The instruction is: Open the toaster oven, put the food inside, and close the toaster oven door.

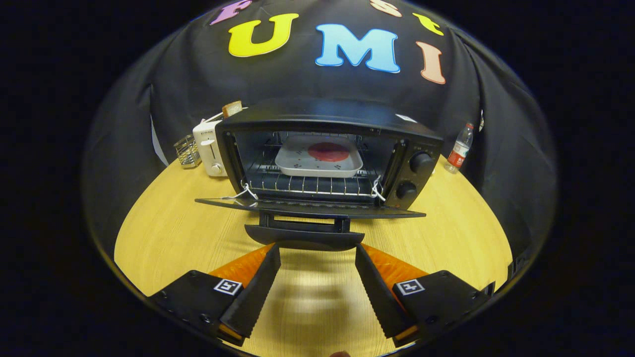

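Note:
A black toaster oven point(327, 119) stands on the wooden table with its door point(310, 208) folded down flat toward me. On the wire rack inside rests a white tray point(317, 168) carrying a round red piece of food point(328, 151). The door's handle point(303, 238) hangs at the front lip of the door. My gripper point(317, 250) is open, its fingertips just under and to either side of that handle, with nothing pressed between them.
A white toaster point(211, 148) with a slice of bread point(231, 107) and a small wire basket point(187, 150) stand left of the oven. A plastic bottle point(459, 148) stands to the right. The wooden table point(173, 228) reaches out on both sides.

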The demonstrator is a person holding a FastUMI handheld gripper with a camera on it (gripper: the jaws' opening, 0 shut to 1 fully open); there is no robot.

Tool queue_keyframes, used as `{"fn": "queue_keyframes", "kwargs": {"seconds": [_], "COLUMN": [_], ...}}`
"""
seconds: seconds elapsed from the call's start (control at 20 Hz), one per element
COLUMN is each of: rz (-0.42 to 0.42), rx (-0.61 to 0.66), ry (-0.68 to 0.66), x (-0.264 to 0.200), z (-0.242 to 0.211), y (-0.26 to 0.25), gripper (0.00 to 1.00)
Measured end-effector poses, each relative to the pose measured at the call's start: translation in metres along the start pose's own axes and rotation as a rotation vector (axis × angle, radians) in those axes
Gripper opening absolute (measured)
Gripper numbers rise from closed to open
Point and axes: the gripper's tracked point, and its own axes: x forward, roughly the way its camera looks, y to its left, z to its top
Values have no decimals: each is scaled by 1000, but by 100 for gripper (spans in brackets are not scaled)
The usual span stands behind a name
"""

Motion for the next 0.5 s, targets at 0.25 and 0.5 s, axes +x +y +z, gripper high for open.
{"fn": "queue_keyframes", "kwargs": {"seconds": [0.25, 0.5], "rz": [-7, -8], "rx": [-15, -24], "ry": [-102, -299], "x": [-15, -50], "z": [32, 81], "y": [-4, -16], "gripper": [97, 97]}}
